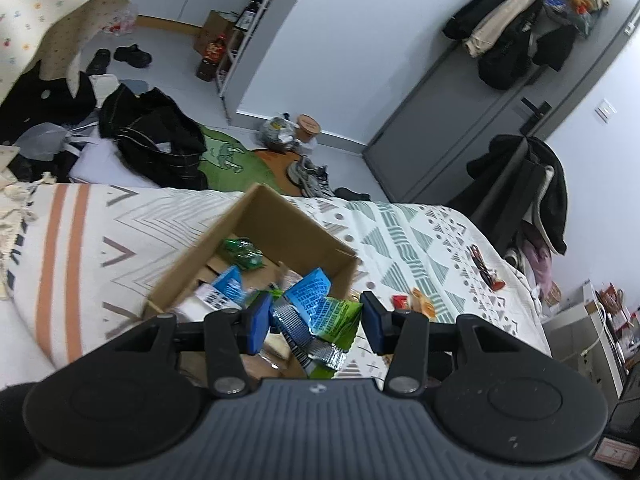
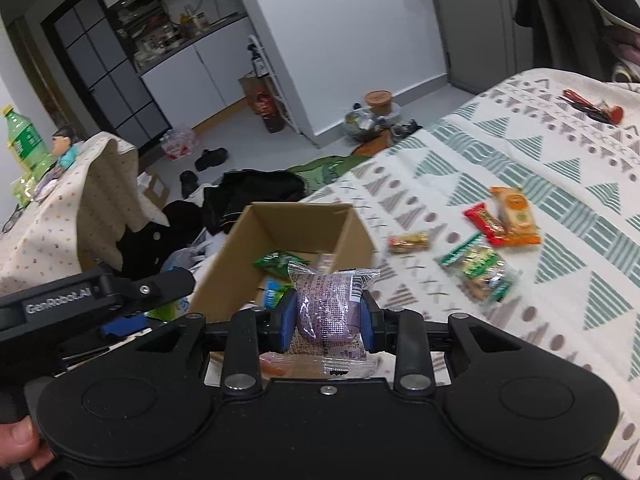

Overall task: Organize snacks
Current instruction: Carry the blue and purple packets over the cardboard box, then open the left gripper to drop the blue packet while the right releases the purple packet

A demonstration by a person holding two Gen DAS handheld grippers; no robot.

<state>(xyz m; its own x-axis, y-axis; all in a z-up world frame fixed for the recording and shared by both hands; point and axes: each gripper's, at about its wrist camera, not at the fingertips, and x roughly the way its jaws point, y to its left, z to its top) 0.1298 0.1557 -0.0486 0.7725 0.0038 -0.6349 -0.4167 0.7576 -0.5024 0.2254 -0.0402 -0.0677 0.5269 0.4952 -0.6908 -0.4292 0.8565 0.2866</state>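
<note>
Right gripper [image 2: 329, 312] is clamped on one purple-wrapped snack [image 2: 326, 300], blue pads pressing both sides, held just above the near edge of the cardboard box [image 2: 280, 224]. Left gripper [image 1: 314, 320] has its jaws spread wide, nothing between them, hovering over the box's near right corner; in the right wrist view its black body sits at the left, beside the box. One box only, open top, sitting on the patterned bedspread [image 2: 560, 208]. Inside the box, left wrist view: one dark green packet [image 1: 242, 254] at the back, two blue packets [image 1: 310, 292], one light green packet [image 1: 340, 316], one silver foil-edged wrapper [image 1: 296, 328], plus some white/tan items I can't identify. Still loose on the bedspread to the right of the box, right wrist view: four snacks, namely one small tan bar [image 2: 409, 242], one red bar [image 2: 486, 220], one orange packet [image 2: 514, 212] and one green-and-clear bag [image 2: 478, 268]. Red bar and orange packet touch; the other two lie apart.
</note>
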